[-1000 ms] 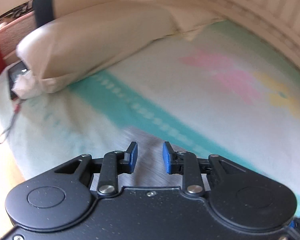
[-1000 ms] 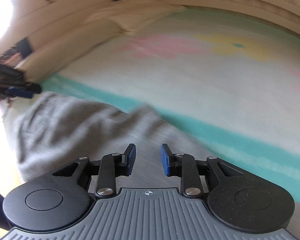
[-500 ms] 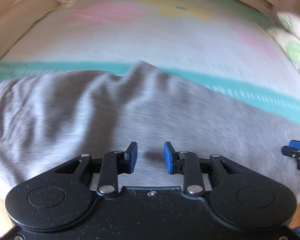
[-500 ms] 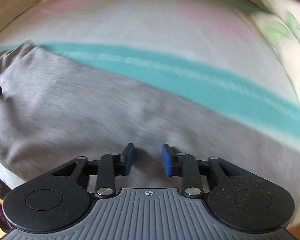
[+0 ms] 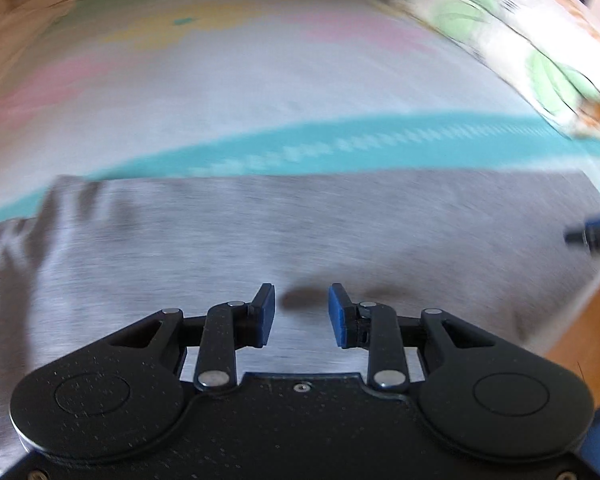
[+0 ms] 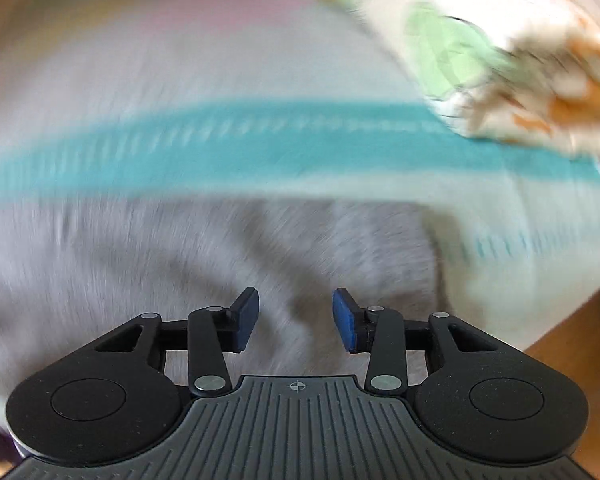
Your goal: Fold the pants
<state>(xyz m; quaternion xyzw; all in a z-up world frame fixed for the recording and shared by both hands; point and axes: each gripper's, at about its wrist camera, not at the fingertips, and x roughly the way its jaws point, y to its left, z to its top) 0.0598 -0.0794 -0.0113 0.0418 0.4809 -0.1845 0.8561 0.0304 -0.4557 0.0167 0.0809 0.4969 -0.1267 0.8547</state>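
Both views have swung from the pillow end to the grey pants (image 5: 260, 240). The left gripper (image 5: 302, 312) stays spread and empty; the right gripper (image 6: 296, 316), whose jaws have just been opening, is empty too, so a new grasp comes next.

I see soft, bright daylight in both views, with no harsh glare. The left gripper (image 5: 302, 310) stays sharp and casts a small dark shadow on the pants (image 5: 260, 232) just ahead of its fingertips. Beyond the right gripper (image 6: 295, 316) everything smears badly with motion blur: the teal stripe (image 6: 260, 140) streaks sideways. The fisheye bends the bed (image 5: 220, 92) toward the edges.
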